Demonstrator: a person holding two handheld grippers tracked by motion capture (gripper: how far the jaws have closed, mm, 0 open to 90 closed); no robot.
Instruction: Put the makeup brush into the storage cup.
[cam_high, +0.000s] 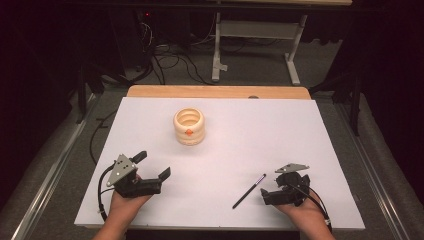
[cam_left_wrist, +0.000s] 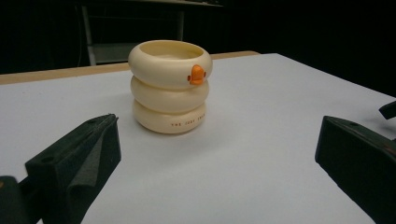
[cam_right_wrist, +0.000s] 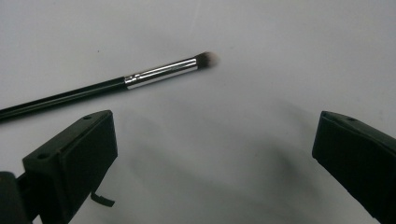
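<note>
One white table (cam_high: 300, 130), grey carpet (cam_high: 250, 65), dark room

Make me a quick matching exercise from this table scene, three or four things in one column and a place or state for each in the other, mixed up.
Things:
1. ringed cup
2. makeup brush
3. left tongs
4. white table

Descriptions:
A. lies flat beside the right tongs
B. open, aimed at the cup
C. stands upright, with an orange beak
D. bears everything

Pairs: 1-C, 2-A, 3-B, 4-D

Black left gripper (cam_high: 152, 165), black right gripper (cam_high: 265, 192), grey three-cornered plates, black trailing cables, bare forearms
</note>
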